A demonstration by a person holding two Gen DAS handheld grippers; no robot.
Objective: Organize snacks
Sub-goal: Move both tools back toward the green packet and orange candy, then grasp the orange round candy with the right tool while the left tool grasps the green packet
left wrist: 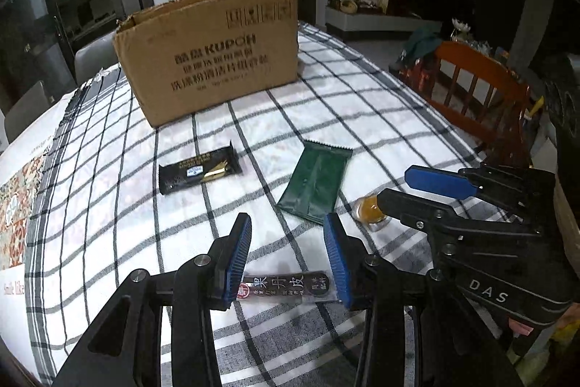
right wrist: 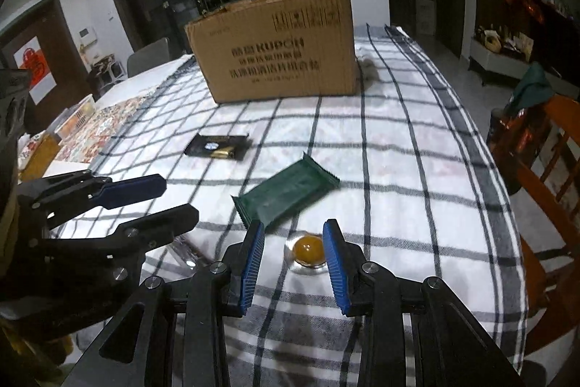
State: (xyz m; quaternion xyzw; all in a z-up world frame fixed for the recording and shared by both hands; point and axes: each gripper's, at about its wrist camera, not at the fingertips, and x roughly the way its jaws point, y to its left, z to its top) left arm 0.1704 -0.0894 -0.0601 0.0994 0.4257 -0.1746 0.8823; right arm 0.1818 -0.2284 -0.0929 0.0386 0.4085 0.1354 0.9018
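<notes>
A dark fruit-leather strip with Chinese writing lies on the checked tablecloth. My left gripper is open above it, one blue pad on each side of the strip. A small orange jelly cup sits between the blue pads of my right gripper, which is open and not pressing on it. The jelly cup also shows beside the right gripper in the left wrist view. A green packet and a black packet lie further out.
An open-topped cardboard box stands at the far end of the table. An orange wooden chair is at the table's right edge. The left gripper reaches in from the left in the right wrist view.
</notes>
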